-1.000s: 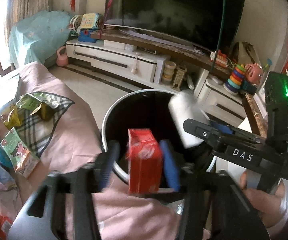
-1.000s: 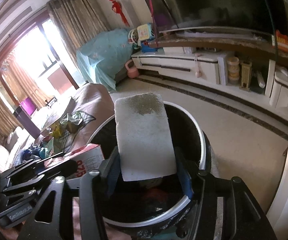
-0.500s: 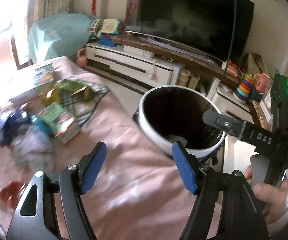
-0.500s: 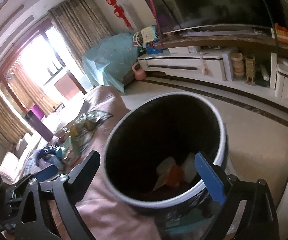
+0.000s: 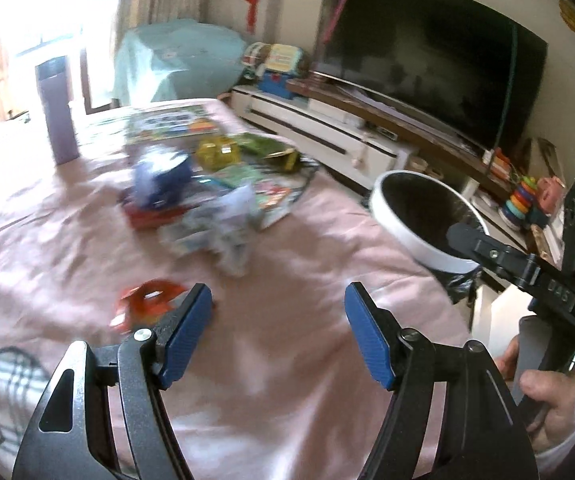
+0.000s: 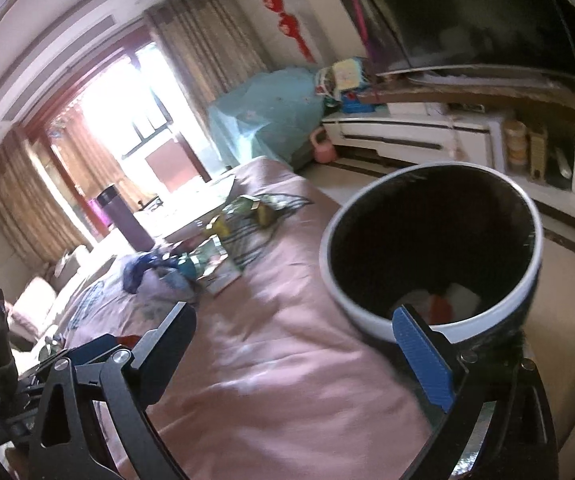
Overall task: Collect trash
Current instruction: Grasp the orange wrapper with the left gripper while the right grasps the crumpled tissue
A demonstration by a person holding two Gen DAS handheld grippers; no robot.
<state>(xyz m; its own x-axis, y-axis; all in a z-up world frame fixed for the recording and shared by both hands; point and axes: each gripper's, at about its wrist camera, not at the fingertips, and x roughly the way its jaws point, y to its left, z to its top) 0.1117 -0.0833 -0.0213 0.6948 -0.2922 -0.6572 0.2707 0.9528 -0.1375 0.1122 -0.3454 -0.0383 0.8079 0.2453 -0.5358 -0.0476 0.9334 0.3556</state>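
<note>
now, step in hand: we judge ourselves between loads, both claws empty and facing the litter left on the pink-covered desk [image 5: 287, 360], with the next piece not yet taken.
left claw: the left claw [image 5: 277, 334] stands open over bare pink cloth, nothing between its blue pads; the right claw shows at that view's right edge, held in a hand [image 5: 543, 404].
right claw: the right claw [image 6: 307, 352] gapes very wide and empty, its right pad just in front of the bin's rim.
bin: the white-rimmed trash bin [image 6: 367, 320] stands beside the desk's edge; we make out white and orange scraps on its dark bottom.
trash still out: a red wrapper [image 5: 149, 300] lies just beside the left claw's left pad; farther up the desk a blurred heap of crumpled paper, blue wrapping and green cartons [image 5: 215, 204] sits on a checked cloth.
bystanders: a purple flask [image 5: 57, 114] stands upright at the far end, and we judge it no trash.
next move calls for: in our judgement, dipping the left claw onto the flat red wrapper and pinching it low against soft cloth, while the right claw reaches on toward the heap.
</note>
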